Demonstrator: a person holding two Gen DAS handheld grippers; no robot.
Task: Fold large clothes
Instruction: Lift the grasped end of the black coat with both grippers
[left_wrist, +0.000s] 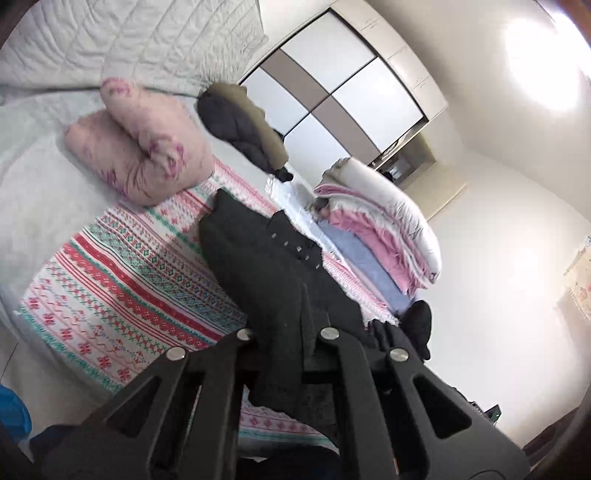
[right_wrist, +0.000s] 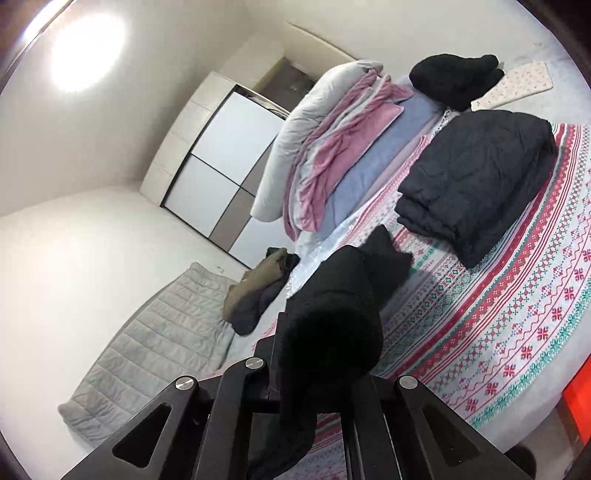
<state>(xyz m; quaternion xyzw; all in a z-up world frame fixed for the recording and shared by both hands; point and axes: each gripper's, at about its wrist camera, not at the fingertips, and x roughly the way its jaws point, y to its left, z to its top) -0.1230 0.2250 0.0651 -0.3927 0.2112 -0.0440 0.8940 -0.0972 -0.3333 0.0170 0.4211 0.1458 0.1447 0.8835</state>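
Your left gripper (left_wrist: 288, 332) is clamped shut on the dark coat (left_wrist: 266, 266). Your right gripper (right_wrist: 325, 354) pinches black fabric (right_wrist: 332, 314) above the patterned bedspread (right_wrist: 498, 314).

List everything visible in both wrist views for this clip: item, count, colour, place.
Coat: one, dark grey with metal buttons, held up over the bed.
Bedspread: one, white with red and green pattern, on the bed.
Folded garment: one, black, on the bedspread.
Pillow: one, pink floral, near the headboard.
Bedding pile: one, white, pink and blue, far bed edge.
Jacket: one, dark with olive trim, beyond the pillow.
Wardrobe: one, white and taupe, against the wall.
Left gripper: black, shut on coat.
Right gripper: black, shut on coat.
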